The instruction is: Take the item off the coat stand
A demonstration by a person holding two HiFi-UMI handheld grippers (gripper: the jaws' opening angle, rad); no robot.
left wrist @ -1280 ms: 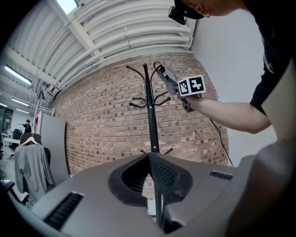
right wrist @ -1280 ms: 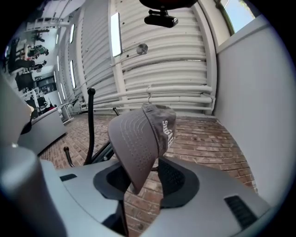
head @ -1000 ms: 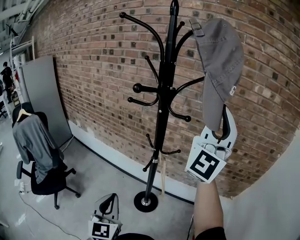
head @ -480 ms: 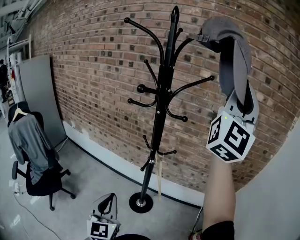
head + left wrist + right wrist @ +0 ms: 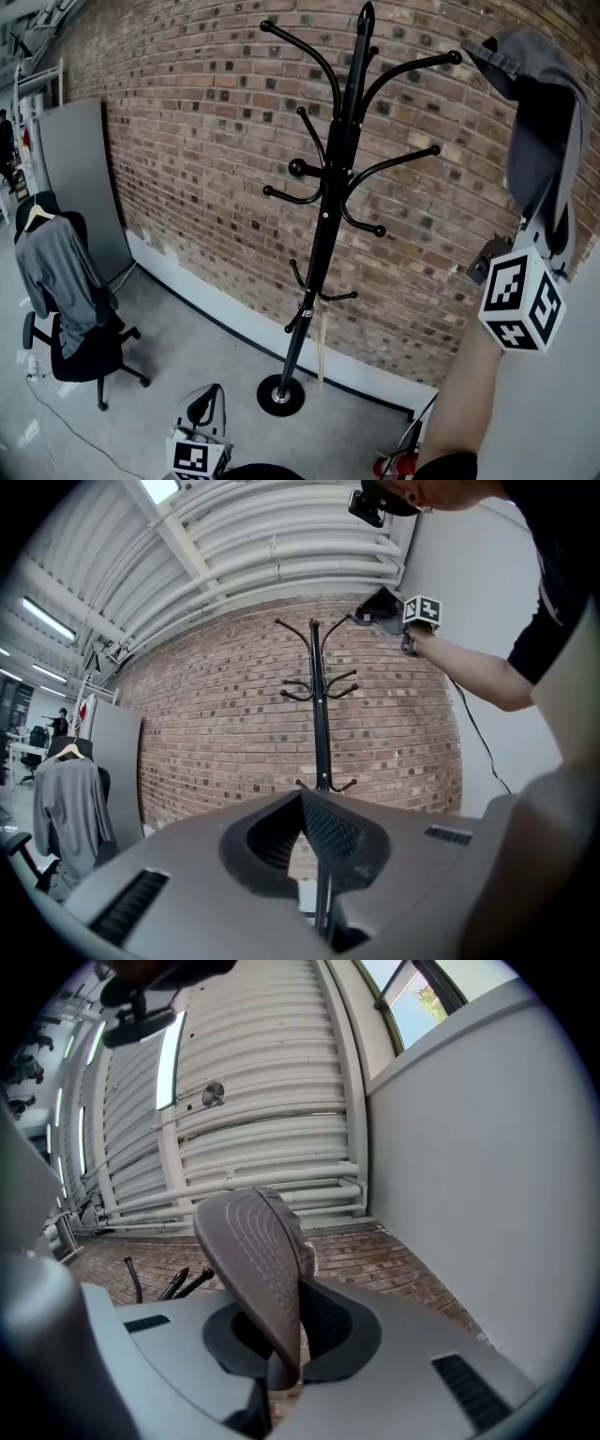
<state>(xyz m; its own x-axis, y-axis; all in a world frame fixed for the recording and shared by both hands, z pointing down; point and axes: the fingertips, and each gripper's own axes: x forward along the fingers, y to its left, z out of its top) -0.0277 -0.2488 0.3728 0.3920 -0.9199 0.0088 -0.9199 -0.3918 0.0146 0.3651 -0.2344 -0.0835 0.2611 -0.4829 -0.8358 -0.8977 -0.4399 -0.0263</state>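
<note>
A grey cap hangs upside down by its brim from my right gripper, which is shut on the brim and raised high at the right. The cap is off the black coat stand, a little right of its upper right hook tip. In the right gripper view the stitched brim stands pinched between the pads. My left gripper hangs low near the floor, shut with nothing in it. The left gripper view looks over its closed pads at the coat stand and the cap.
A brick wall runs behind the stand. A grey panel leans on it at the left, next to an office chair draped with a grey garment. A white wall is close at the right.
My right gripper has carried the cap up and to the right, from the stand's upper right hook to clear of it. The left gripper has stayed low.
</note>
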